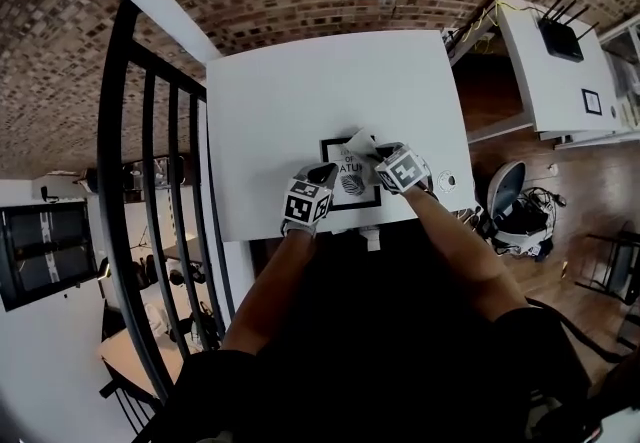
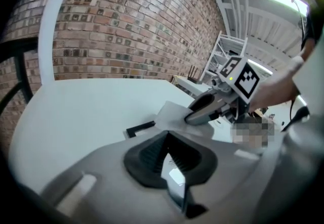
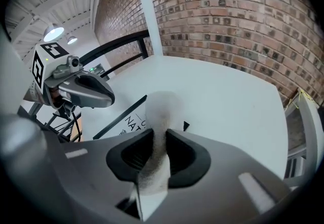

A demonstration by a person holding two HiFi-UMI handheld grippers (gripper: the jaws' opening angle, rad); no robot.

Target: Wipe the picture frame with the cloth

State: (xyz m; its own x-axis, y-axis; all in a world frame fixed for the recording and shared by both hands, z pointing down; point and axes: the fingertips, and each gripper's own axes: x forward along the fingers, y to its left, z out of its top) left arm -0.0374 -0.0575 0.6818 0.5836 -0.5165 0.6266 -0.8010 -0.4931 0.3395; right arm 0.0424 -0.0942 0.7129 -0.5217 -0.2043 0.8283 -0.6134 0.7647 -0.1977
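The right gripper [image 3: 154, 156] is clamping its jaws on a white fuzzy cloth [image 3: 160, 110], which is touching the flat black rectangular picture frame [image 1: 350, 203] on the smooth white bench [image 1: 300, 96]. The left gripper's [image 2: 172, 161] jaws are pinching the frame's glossy edge.

Black frame [image 1: 352, 199] with lettered white print, face up, pale cloth [image 1: 358, 144] bunched over its far right corner

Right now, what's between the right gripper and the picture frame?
The cloth, clamped in the right gripper, reaches over the picture frame; the right gripper view shows it.
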